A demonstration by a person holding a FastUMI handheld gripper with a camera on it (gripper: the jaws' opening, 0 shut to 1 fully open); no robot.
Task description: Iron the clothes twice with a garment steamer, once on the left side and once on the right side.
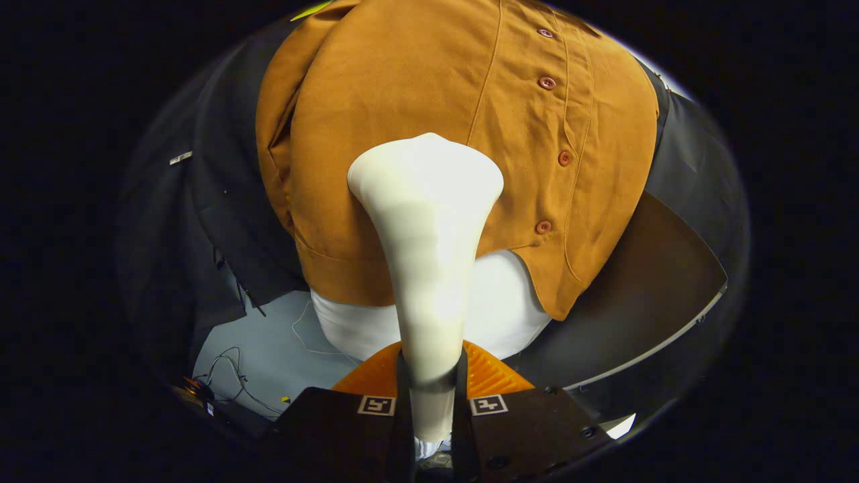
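Both fingers [376, 429] of the gripper [431, 409] stand at the bottom centre of the frame, drawn in close together and pressing on the handle of the garment steamer [429, 255] from either side, so the tongs are nearly closed with only the handle's width between them. Small square markers sit on the finger tops, one on each side of the handle. From the fingers the pale steamer rises up the middle of the frame and flares into a broad head at the centre, lying against the lower front of the shirt [416, 100]. That brown shirt fills the upper half of the frame, hanging with its buttoned placket [560, 134] running down the right of the steamer head; four buttons show along it. Below the hem, a white undergarment or form [503, 302] bulges out on both sides of the steamer. An orange ribbed part [493, 376] shows just behind the fingers. Dark cloth [201, 201] hangs at left, and loose wires [231, 376] lie on a pale floor [268, 335] at lower left.
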